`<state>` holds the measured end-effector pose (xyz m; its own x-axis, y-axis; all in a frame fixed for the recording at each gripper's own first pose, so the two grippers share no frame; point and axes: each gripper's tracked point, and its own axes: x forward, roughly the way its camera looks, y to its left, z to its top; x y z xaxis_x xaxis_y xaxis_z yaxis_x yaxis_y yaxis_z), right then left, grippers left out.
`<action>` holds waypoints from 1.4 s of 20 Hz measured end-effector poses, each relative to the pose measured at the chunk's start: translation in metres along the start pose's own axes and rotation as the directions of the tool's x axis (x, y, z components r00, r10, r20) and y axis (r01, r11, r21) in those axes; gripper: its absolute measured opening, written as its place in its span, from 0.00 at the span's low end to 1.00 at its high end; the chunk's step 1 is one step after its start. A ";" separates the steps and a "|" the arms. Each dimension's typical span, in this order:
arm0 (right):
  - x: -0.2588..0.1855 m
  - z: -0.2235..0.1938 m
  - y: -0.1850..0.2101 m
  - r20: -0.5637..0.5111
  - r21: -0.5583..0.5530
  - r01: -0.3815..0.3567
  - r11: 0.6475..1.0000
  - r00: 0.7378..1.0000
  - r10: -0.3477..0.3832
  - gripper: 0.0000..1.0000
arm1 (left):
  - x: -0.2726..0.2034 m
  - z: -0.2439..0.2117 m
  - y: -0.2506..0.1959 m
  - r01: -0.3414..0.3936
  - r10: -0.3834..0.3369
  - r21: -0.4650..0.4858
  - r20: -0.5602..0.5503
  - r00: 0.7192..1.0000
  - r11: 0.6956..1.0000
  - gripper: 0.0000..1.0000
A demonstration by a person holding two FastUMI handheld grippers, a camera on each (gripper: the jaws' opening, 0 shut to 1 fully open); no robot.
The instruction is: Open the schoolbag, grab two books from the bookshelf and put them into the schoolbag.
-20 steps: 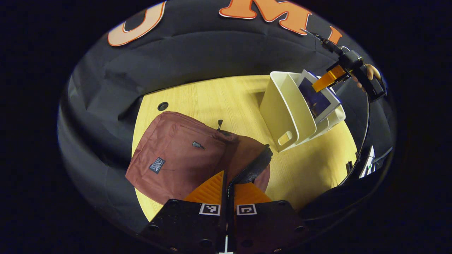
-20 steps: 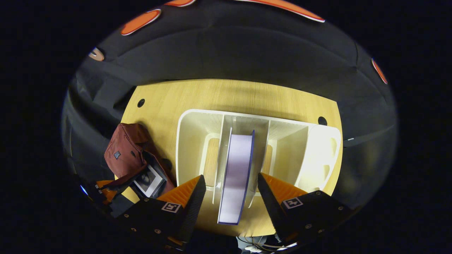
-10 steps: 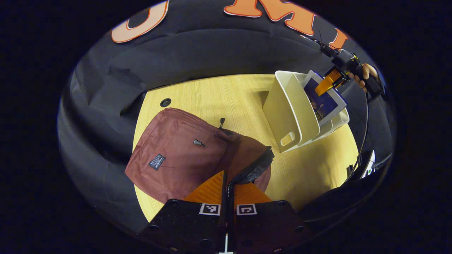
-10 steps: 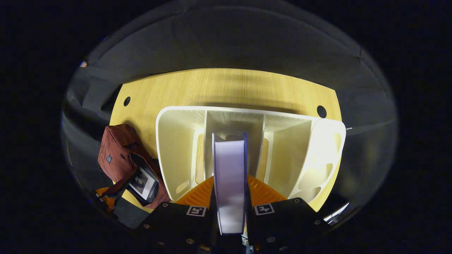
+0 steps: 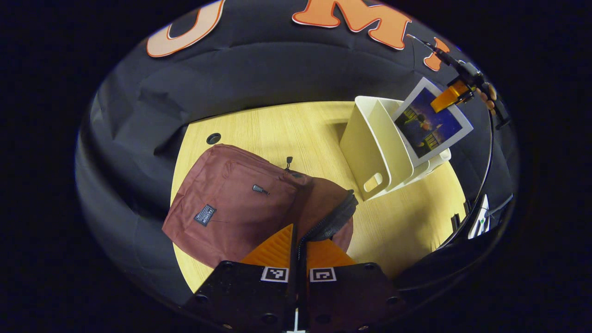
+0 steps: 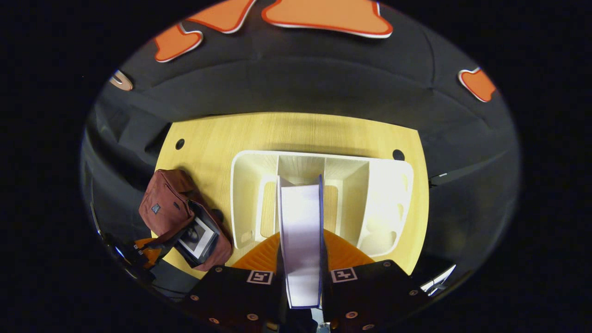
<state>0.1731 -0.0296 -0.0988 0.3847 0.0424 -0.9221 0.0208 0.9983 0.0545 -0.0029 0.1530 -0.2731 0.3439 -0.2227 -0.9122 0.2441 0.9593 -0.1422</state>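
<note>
The right gripper [image 6: 300, 259] squeezes a thin flat book [image 6: 300, 240] above the smooth white bookshelf [image 6: 384, 194]. The left gripper [image 5: 298, 252] pinches the soft red schoolbag's [image 5: 231, 203] open edge on the wooden table [image 5: 407, 222].

- Bare table [image 6: 296, 132] runs along the upper middle, behind the bookshelf [image 6: 391, 194].
- Schoolbag [image 6: 169, 210] blocks the lower left corner.

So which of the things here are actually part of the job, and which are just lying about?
Part of the job:
- schoolbag, its opening held by the left claw
- book clamped in the right claw
- another book already in the bag
- bookshelf

Just there:
- table
- table's cable hole
</note>
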 end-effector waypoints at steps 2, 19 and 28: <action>-0.023 -0.007 0.001 0.022 0.015 -0.004 1.000 1.000 0.004 0.31 | 0.000 -0.001 0.001 0.012 -0.012 0.017 0.007 1.000 1.000 0.03; -0.061 -0.119 0.104 0.113 0.201 -0.276 0.940 0.960 0.258 0.31 | -0.009 0.005 0.010 0.054 -0.057 0.138 0.024 0.998 0.989 0.02; -0.045 -0.138 0.171 0.192 0.290 -0.461 0.838 0.886 0.421 0.30 | -0.027 0.021 0.020 0.052 -0.057 0.180 0.021 0.998 0.982 0.03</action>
<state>0.0316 0.1445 -0.1006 0.5269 0.4504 -0.7208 0.1077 0.8058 0.5823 0.0116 0.1746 -0.2437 0.3484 -0.2807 -0.8943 0.4211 0.8993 -0.1182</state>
